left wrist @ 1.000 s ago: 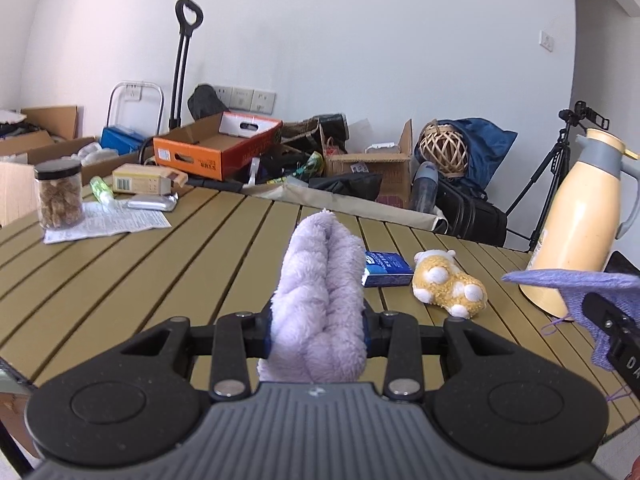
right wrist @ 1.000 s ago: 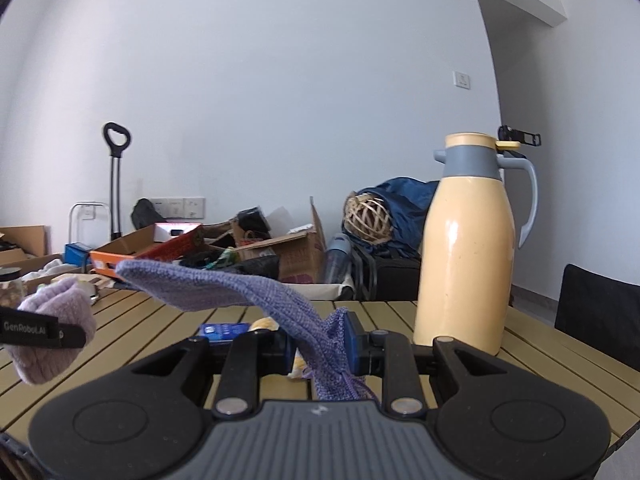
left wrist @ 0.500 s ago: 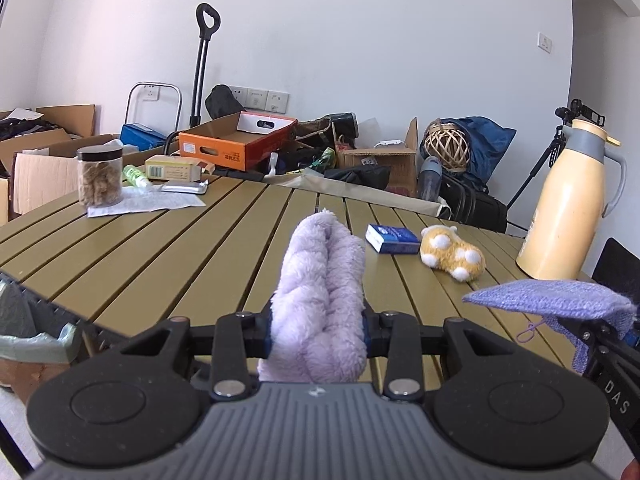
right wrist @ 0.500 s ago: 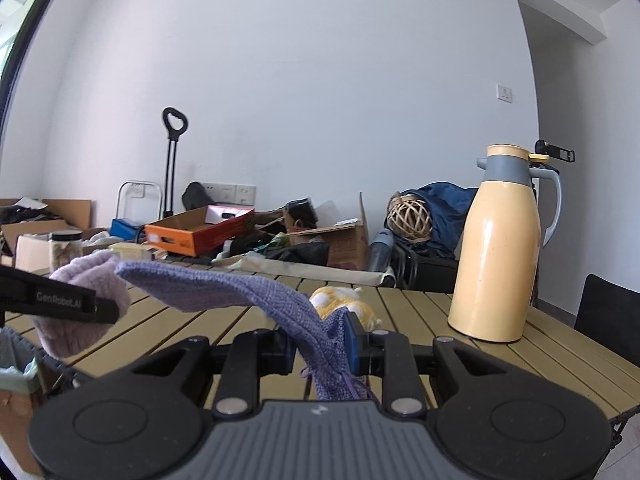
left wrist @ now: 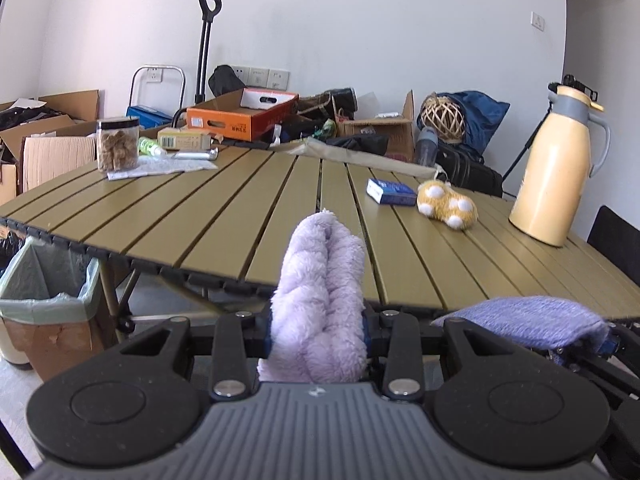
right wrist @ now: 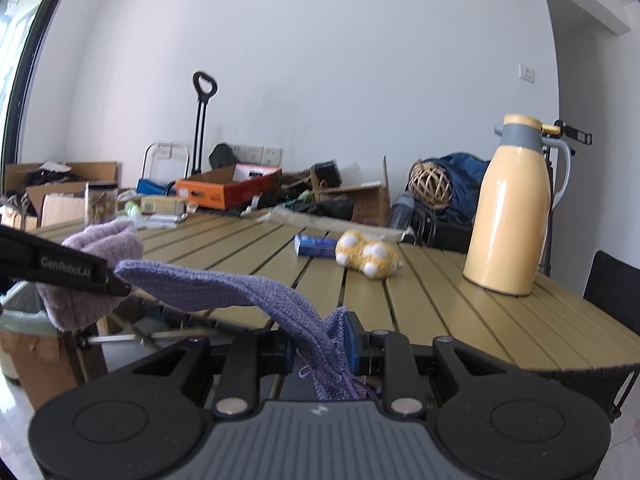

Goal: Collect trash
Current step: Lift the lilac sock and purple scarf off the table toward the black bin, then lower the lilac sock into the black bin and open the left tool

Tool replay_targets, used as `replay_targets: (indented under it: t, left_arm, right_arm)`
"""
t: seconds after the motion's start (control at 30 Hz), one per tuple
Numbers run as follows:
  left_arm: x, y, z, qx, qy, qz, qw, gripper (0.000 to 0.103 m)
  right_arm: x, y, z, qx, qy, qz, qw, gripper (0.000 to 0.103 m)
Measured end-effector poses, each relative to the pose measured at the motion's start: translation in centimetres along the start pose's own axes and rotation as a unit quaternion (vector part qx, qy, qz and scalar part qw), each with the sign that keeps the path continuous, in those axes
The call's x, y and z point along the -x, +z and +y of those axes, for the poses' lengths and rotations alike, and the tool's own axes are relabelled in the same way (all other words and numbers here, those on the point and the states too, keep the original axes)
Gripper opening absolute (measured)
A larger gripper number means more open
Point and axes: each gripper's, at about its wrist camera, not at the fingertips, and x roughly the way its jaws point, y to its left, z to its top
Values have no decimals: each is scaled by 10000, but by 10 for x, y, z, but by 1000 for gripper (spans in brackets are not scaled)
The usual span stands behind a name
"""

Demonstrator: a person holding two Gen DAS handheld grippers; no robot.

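Observation:
My left gripper [left wrist: 318,330] is shut on a fluffy lilac cloth [left wrist: 320,292] that stands up between its pads, just off the near edge of the slatted table [left wrist: 248,216]. My right gripper [right wrist: 320,346] is shut on a purple knitted cloth [right wrist: 224,292], which sticks out to the left; the same knitted cloth [left wrist: 524,320] shows at the lower right of the left wrist view. The lilac cloth [right wrist: 92,276] and left gripper appear at the left of the right wrist view. A bin with a pale green liner [left wrist: 44,296] stands on the floor at the lower left, beside the table.
On the table lie a blue packet [left wrist: 390,192], a yellow plush toy [left wrist: 446,204], a cream thermos jug [left wrist: 556,168], a jar of snacks [left wrist: 117,144] on paper, and small boxes. Cardboard boxes, bags and a trolley crowd the floor behind. A dark chair [left wrist: 618,240] stands at the right.
Both grippers have drawn back from over the table and sunk, each still holding its cloth. The table edge and the lined bin have come into view at the lower left.

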Motion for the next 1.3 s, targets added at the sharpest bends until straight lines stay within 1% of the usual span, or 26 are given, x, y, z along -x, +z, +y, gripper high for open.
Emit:
replay_targets:
  t: [0.37, 0.67, 0.9, 1.07, 1.17, 1.3]
  left_arm:
    - [10, -41, 1, -219, 36, 498, 9985, 36]
    - [9, -73, 9, -402, 111, 957, 9945, 36]
    - [-2, -97, 16, -476, 194, 1404, 9888, 36]
    - [-11, -111, 23, -484, 224, 1736, 9834, 36]
    - [-19, -117, 25, -488, 248, 1905, 9802, 36]
    - [-28, -123, 26, -478, 273, 2071, 9768, 36]
  right_arm:
    - [15, -31, 12, 158, 137, 517, 9984, 23]
    - [16, -58, 15, 306, 176, 999, 9944, 23]
    - [8, -82, 15, 396, 184, 1497, 9878, 23]
    - [3, -96, 12, 411, 176, 1760, 9834, 23]
    - [-1, -107, 7, 406, 125, 1953, 9798, 23]
    - [-8, -119, -4, 245, -4, 2209, 9750, 23]
